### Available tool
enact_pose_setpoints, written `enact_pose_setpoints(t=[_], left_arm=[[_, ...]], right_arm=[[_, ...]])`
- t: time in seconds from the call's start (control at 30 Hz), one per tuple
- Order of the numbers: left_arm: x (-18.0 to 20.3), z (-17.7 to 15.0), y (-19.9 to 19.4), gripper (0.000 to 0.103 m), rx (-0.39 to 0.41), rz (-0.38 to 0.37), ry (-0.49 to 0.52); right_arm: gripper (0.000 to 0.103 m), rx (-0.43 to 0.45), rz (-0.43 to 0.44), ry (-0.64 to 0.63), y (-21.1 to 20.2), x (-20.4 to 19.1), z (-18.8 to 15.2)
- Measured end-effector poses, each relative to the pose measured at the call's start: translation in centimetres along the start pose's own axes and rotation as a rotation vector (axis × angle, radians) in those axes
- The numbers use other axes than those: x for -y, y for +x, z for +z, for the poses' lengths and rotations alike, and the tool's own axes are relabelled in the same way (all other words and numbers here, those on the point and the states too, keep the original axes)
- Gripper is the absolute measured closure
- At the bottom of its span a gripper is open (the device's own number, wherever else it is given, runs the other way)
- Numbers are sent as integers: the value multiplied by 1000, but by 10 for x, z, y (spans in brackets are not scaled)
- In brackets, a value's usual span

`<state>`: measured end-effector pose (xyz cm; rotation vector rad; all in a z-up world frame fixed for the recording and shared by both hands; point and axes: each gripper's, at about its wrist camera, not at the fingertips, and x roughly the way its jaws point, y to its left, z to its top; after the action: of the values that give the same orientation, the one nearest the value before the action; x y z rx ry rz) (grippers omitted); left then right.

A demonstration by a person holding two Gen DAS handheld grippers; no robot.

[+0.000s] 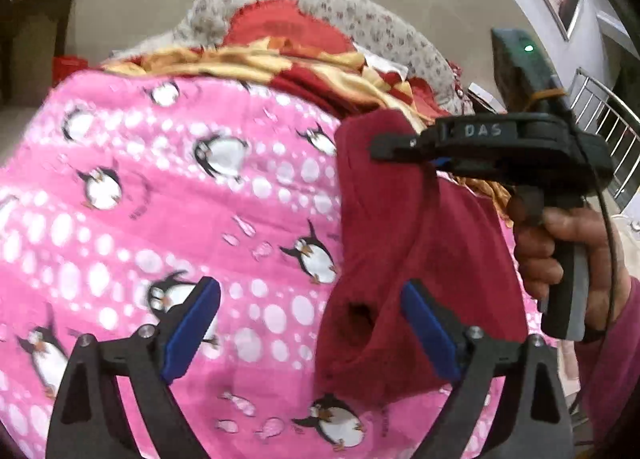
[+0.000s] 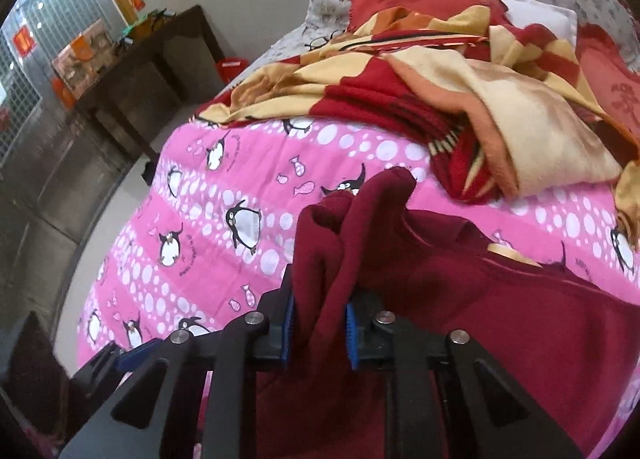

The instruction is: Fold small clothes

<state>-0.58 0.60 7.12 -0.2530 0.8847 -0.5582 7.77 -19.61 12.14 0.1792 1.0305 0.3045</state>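
Right wrist view: right gripper (image 2: 320,319) clenched on bunched maroon garment (image 2: 460,271), lifted over bed (image 2: 208,211) — left gripper (image 1: 310,323) spread, empty. Next: grab opposite edge, fold.

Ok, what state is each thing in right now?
Left claw: open, empty, beside the garment.
Right claw: shut on the garment.
Garment: maroon, bunched, one edge lifted, not folded.
Blanket: crumpled heap on the bed.
Bedspread: spread flat.
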Motion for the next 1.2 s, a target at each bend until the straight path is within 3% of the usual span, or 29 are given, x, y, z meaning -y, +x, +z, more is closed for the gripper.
enact_pose_setpoints(t=[0.23,0.3,0.33,0.37,0.47,0.83,1.2], left_arm=[[27,-7,18,9,-54,-87,64],[31,-9,27,28,-95,-106,68],[32,-11,31,53,-126,-89,70],[32,-12,31,69,-135,-64,69],[25,-11,26,76,-125,-96,9],[84,1,2,80,-74,-142,107],[162,5,15,80,-120,-177,241]], right_arm=[[82,7,-7,0,-2,3,-2],[82,10,-3,7,-1,4,-2],[82,13,-3,8,-2,4,-3],[82,16,-5,8,-2,4,-4],[82,21,-19,-6,-4,5,-7],[84,86,-60,-29,-50,20,-5],[85,143,-133,8,-108,71,-22]])
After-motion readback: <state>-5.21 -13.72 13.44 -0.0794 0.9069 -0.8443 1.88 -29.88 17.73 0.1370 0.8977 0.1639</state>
